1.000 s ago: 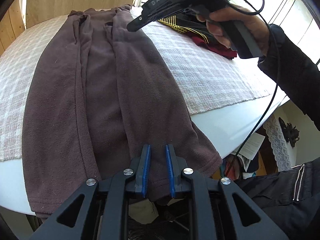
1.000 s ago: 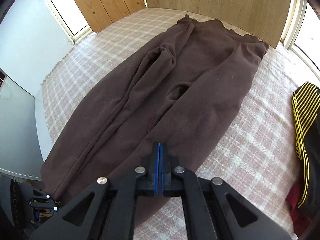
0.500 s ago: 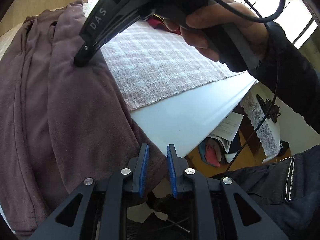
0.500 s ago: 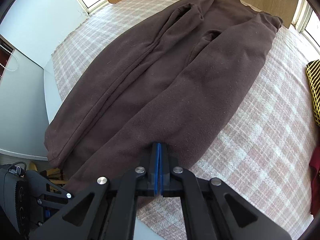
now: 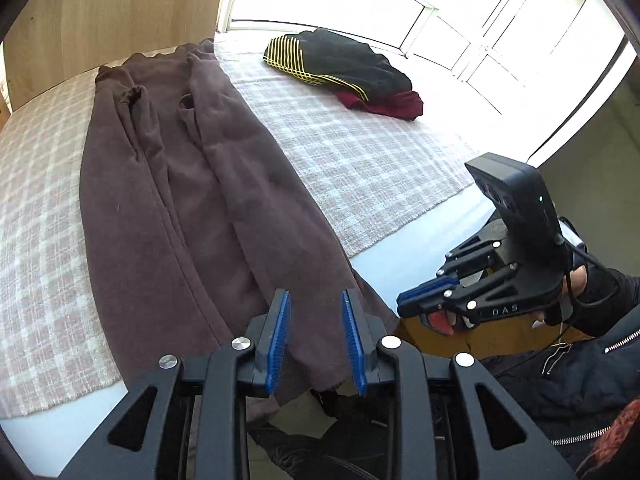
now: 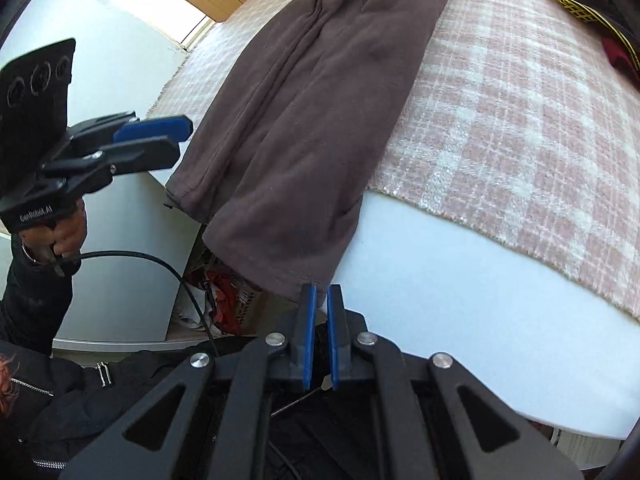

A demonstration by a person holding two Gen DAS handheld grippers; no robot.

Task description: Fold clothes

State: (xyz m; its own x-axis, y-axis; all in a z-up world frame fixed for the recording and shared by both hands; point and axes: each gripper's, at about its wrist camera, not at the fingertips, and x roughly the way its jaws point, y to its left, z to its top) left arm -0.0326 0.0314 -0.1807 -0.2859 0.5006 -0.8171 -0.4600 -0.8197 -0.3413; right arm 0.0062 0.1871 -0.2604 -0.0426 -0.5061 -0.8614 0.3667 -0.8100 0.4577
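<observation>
Brown trousers [image 5: 192, 184] lie lengthwise on a checked cloth, waist far, leg hems hanging over the table's near edge; they also show in the right wrist view [image 6: 312, 112]. My left gripper [image 5: 316, 320] is open and empty, just above the right leg's hem. My right gripper [image 6: 321, 312] has its jaws slightly apart and empty, just below the hem of the nearer leg. In the left wrist view the right gripper [image 5: 424, 300] hovers off the table's edge to the right. In the right wrist view the left gripper [image 6: 160, 140] is at the left.
A pink-and-white checked cloth [image 5: 360, 152] covers the white table [image 6: 460, 320]. A black garment with yellow stripes [image 5: 340, 64] lies on a dark red one [image 5: 396, 104] at the far right. Clutter sits on the floor below the table edge.
My right gripper has moved off the trousers, back past the table edge, and its jaws have parted slightly. My left gripper has opened wider and swung back over the hems.
</observation>
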